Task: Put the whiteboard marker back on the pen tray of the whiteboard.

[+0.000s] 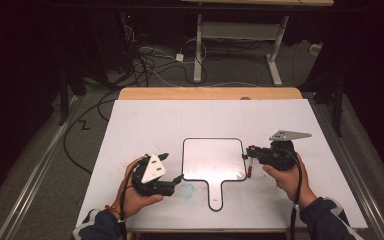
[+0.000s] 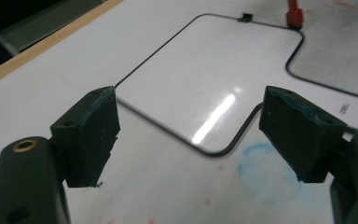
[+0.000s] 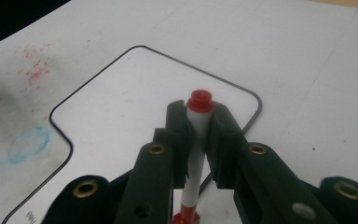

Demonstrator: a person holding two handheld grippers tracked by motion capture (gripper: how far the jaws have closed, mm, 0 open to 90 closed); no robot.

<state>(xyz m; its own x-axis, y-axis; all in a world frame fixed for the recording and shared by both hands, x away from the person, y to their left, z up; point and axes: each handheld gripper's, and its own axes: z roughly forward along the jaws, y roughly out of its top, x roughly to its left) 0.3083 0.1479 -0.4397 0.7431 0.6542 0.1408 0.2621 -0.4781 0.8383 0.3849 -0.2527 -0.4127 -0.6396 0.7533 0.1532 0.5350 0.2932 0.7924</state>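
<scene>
A small white board point(image 1: 214, 159) with a black rim and a short handle lies flat in the middle of the table. My right gripper point(image 1: 250, 153) hovers at the board's right edge, shut on a white marker point(image 1: 249, 168) with red ends that stands roughly upright between the pads. In the right gripper view the marker point(image 3: 198, 135) sits clamped in my gripper point(image 3: 199, 117) over the board's corner point(image 3: 135, 102). My left gripper point(image 1: 172, 167) is at the board's lower left corner, open and holding nothing. Through its jaws point(image 2: 189, 122) I see the board point(image 2: 205, 65) and the far marker point(image 2: 294, 14).
A white sheet point(image 1: 155, 120) covers the table, with a wooden strip point(image 1: 210, 93) along its far edge. A blue smudge point(image 1: 187, 189) stains the sheet left of the board's handle, and red specks point(image 3: 35, 70) dot it nearby. Cables and a desk frame point(image 1: 240, 45) lie beyond.
</scene>
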